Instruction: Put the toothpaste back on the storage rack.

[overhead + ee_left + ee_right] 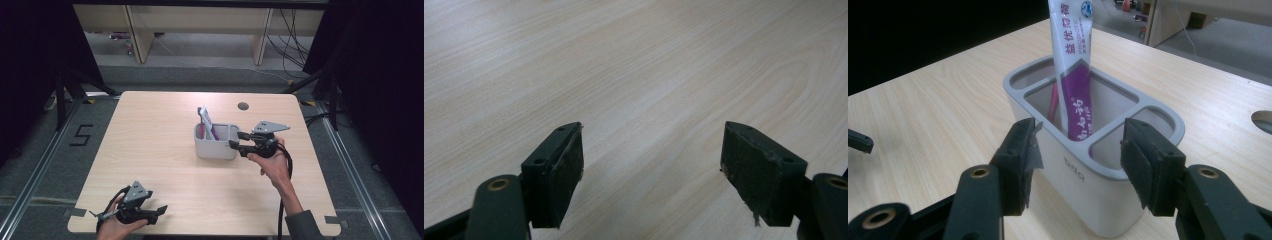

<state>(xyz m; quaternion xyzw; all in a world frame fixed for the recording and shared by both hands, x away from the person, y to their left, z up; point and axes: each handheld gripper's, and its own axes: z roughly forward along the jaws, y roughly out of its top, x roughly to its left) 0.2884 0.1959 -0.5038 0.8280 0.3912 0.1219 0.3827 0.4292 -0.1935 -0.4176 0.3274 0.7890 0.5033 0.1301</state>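
While the right gripper (1078, 165) stands half open and empty, the holder (1083, 180) sits directly ahead, toothpaste tube (1073, 65) upright.

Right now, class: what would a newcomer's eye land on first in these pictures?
A grey holder stands mid-table with a white and purple tube upright in its large compartment. The right gripper hovers open beside it; the left gripper rests open near the table's front edge.

A grey plastic compartmented holder (216, 145) was borne right of centre on a pale rectangular wood-grain table (160, 150).
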